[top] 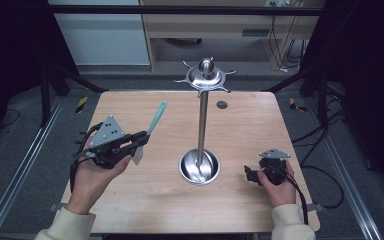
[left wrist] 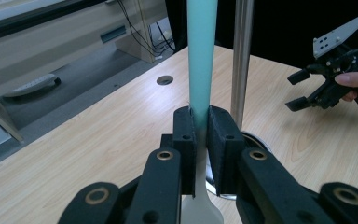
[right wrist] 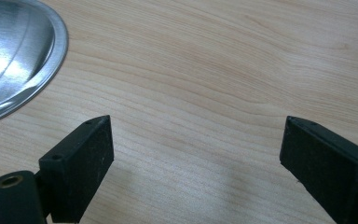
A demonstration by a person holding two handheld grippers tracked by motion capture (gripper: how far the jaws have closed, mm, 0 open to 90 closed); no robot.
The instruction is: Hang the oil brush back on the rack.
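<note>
Left gripper: we are seeing the left gripper [top: 139,141] near the left edge of the light wooden worktop [top: 130,200], its black jaws clamping the neck of a long spatula with a mint-green handle and a pale blade [top: 156,119].
Grip: in the left gripper view the two pads are pressing on the spatula [left wrist: 200,70] from both sides, just where the green handle is giving way to the pale part.
Spatula: we are seeing it lifted off the worktop, tilted, the handle pointing toward the far edge and the pale blade hanging below the jaws on the near side.
Left hand: the person's left hand [top: 92,177] is wrapping the gripper body from below, a cream sleeve showing at the near edge.
Stand: a polished steel utensil stand with a round dished base, a tall thin pole and a hooked crown topped by a ball [top: 203,115] is standing upright around the middle of the worktop, to the right of the spatula and well apart from it.
Right gripper: we are seeing the right gripper [top: 249,174] low over the worktop near the right edge, just beside the stand's base, its jaws standing wide apart with bare wood between them.
Right gripper view: the rim of the steel base [right wrist: 23,60] is lying at the upper left, clear of the pads.
</note>
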